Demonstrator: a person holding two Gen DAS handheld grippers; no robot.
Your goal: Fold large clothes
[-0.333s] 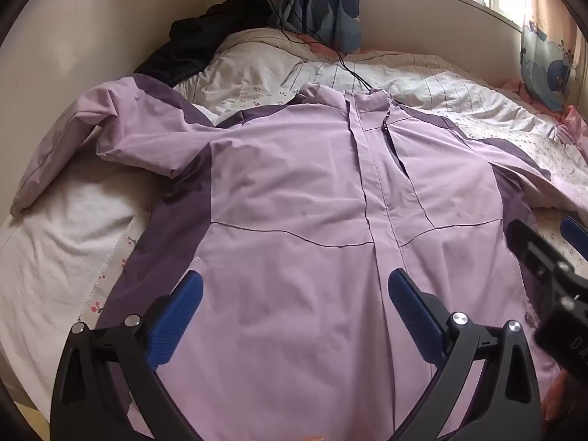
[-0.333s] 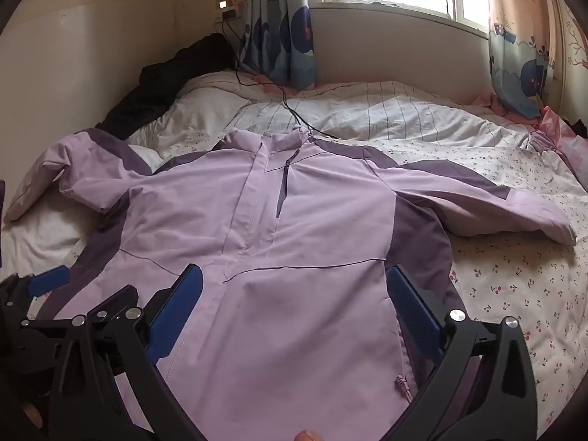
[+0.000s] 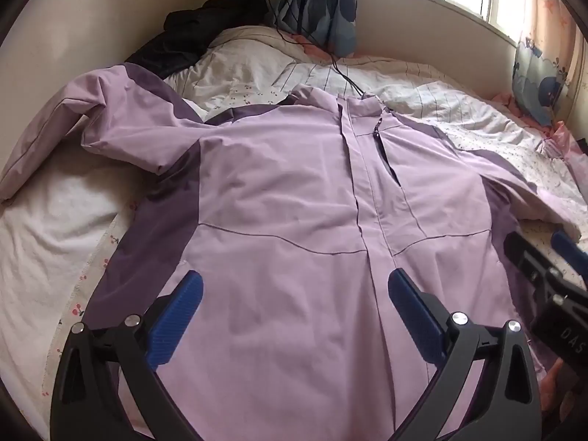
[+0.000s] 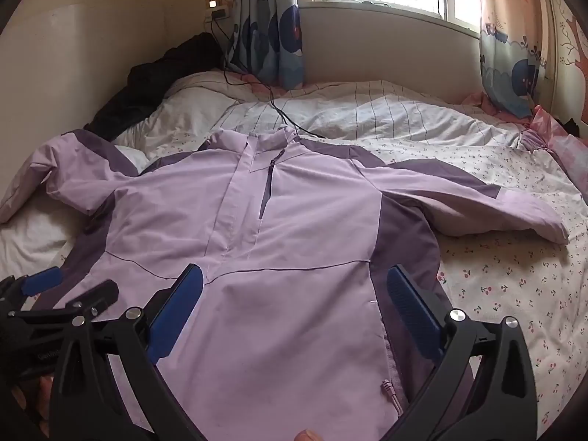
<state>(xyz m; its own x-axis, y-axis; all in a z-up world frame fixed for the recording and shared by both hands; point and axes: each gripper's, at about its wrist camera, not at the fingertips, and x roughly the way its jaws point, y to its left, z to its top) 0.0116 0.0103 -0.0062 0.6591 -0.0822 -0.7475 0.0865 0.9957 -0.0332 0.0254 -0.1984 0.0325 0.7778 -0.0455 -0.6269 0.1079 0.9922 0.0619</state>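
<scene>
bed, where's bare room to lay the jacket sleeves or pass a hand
Free: the cherry-print sheet right of the lilac jacket, below its right sleeve; the striped quilt between collar and window wall. Crowded: the left, where the bunched left sleeve, black garment and charging cable meet.

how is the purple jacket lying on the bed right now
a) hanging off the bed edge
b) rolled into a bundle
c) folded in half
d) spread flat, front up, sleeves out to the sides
d: the purple jacket lies flat on the bed, front zipper up, with a sleeve stretched to each side.
</scene>
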